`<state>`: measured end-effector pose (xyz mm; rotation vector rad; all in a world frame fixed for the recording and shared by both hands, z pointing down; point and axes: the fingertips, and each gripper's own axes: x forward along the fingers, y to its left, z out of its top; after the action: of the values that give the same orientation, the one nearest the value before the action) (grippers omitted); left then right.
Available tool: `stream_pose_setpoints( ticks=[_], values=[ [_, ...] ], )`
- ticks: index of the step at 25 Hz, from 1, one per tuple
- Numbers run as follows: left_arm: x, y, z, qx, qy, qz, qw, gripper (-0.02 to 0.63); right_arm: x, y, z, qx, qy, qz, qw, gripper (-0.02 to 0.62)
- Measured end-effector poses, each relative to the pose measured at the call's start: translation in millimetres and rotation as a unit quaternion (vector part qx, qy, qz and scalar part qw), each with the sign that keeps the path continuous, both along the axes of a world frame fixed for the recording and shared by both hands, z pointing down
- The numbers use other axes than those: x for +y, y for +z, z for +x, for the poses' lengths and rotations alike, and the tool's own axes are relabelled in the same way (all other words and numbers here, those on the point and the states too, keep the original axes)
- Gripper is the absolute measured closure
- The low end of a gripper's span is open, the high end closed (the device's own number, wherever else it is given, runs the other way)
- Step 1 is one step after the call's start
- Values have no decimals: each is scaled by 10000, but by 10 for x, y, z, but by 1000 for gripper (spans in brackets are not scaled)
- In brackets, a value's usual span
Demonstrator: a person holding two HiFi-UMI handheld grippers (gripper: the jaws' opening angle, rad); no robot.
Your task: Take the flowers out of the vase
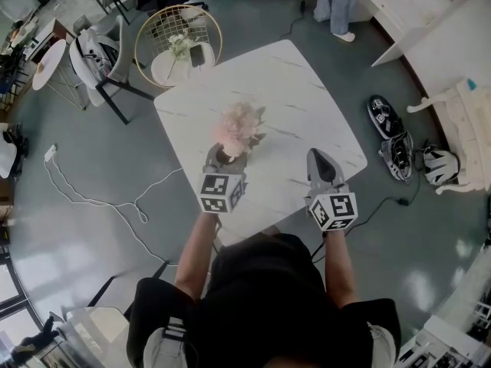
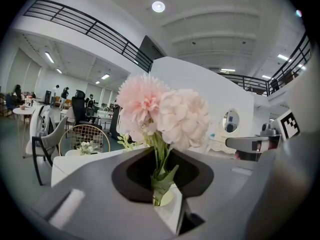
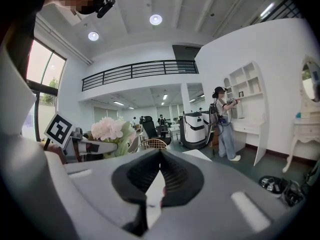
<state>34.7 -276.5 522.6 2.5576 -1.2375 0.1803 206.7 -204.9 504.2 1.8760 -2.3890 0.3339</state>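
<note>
My left gripper [image 2: 160, 181] points nearly level, its grey jaws pinching the thin green stems of the pale pink ruffled flowers [image 2: 165, 111], whose full blooms stand just above and beyond the jaws. A pale round rim [image 2: 163, 198] under the stems may be the vase mouth, though I can't be sure. My right gripper [image 3: 159, 159], beside the left one over the white marble-look table [image 1: 307, 90], is pressed together on nothing.

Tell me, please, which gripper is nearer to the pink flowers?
Left. The left gripper grips the flowers by the stems; the right gripper hangs apart, over the table to their right.
</note>
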Motion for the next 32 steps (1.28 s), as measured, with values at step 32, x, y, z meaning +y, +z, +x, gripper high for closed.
stream_pose_setpoints(
  ticks=[32],
  values=[
    [159,-952,-173,179,-14,854,9962,532,237,-122,-103,-112,11,198,9997,592]
  ],
)
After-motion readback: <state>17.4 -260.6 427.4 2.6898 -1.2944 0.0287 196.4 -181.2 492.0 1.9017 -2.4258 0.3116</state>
